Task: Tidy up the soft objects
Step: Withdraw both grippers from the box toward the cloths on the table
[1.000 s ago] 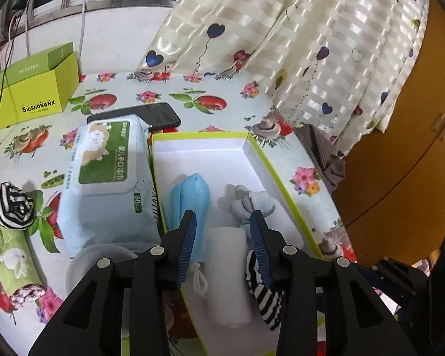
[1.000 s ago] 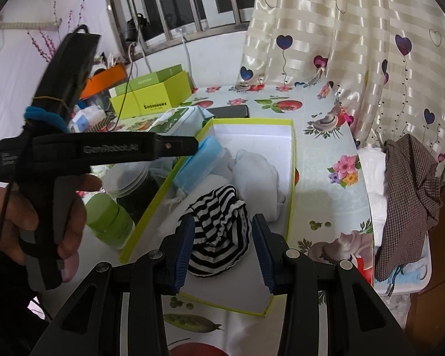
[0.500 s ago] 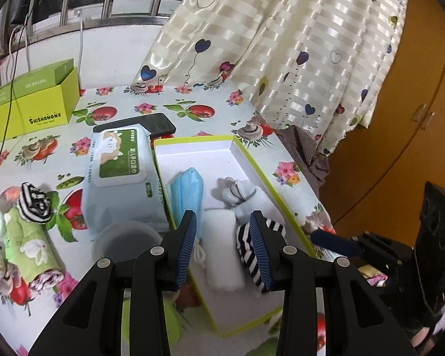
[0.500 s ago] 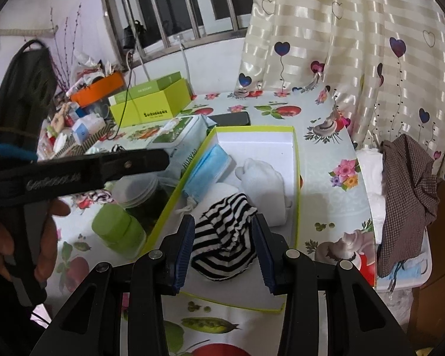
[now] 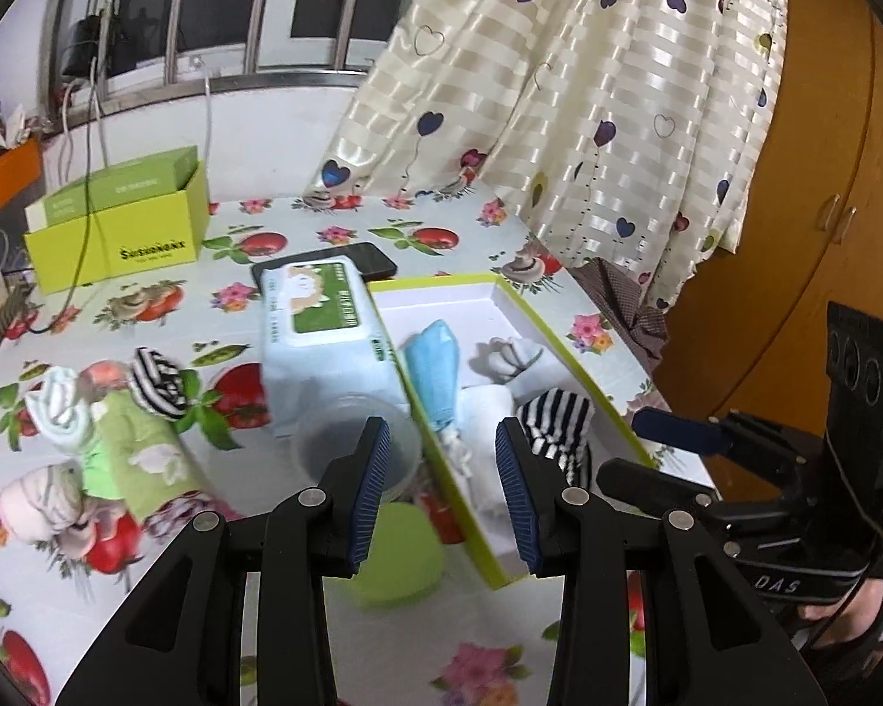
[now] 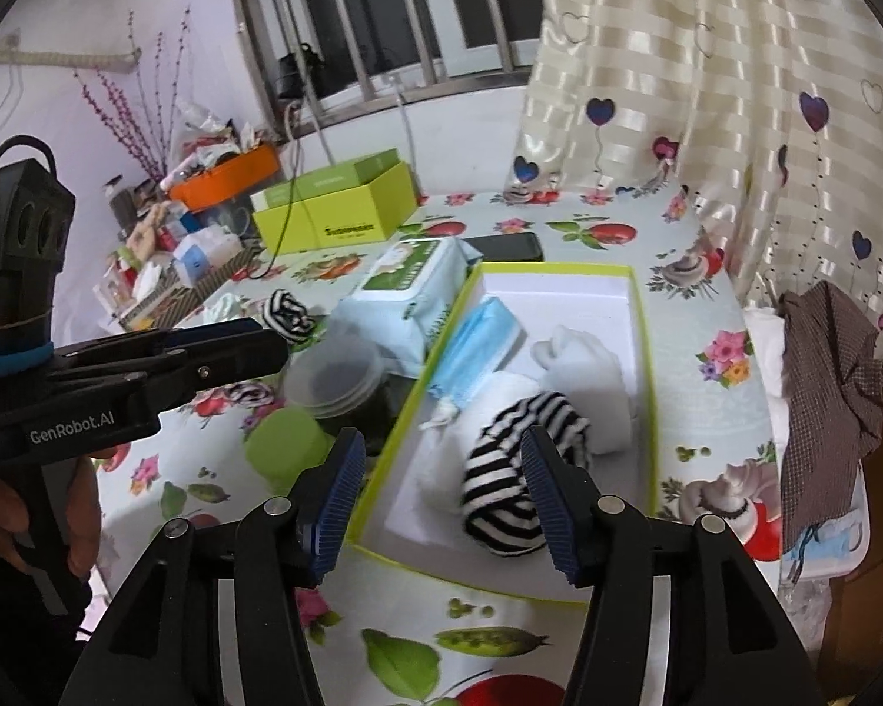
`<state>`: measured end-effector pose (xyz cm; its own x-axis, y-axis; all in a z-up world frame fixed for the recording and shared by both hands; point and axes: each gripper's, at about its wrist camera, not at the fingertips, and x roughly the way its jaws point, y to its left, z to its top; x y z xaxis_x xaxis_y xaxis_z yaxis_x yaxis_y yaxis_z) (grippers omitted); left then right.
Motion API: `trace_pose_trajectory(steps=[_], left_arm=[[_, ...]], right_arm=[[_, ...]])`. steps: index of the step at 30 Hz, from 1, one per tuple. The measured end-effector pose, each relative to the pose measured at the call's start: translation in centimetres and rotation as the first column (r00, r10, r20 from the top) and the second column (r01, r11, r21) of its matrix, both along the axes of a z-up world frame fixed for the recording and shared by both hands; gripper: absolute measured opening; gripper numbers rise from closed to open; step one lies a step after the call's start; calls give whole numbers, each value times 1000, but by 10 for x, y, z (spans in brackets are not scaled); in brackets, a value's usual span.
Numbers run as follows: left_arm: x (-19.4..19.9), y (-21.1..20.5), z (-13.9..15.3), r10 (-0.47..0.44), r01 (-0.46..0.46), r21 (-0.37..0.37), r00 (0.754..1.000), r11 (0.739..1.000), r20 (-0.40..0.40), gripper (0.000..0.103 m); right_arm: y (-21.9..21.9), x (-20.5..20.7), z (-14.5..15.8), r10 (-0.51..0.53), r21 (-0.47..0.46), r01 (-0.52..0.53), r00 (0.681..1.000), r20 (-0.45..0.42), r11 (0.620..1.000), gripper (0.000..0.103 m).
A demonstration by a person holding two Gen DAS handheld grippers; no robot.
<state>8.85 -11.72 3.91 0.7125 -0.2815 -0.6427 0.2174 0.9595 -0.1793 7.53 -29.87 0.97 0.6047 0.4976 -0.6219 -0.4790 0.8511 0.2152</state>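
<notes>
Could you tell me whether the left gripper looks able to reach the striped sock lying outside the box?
Probably yes: the left gripper is open and empty, and the striped sock lies uncovered atop the green towel roll.

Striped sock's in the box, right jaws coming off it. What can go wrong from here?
1. The striped sock lies between the opening jaws of the right gripper; a pad may snag it and drag it out of the box.
2. The left gripper, open, hangs over a clear tub and a green lid beside the box wall; reaching for the rolled socks at left may knock them.
</notes>
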Motion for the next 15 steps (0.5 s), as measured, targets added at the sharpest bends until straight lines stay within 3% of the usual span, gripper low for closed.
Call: trace_pose_trajectory(steps=[15], left_arm=[[-25,43,-6,57,-57,7,998,998,14,39]], right_arm=[[37,-9,9,43,-58,-42,999,5,997,55]])
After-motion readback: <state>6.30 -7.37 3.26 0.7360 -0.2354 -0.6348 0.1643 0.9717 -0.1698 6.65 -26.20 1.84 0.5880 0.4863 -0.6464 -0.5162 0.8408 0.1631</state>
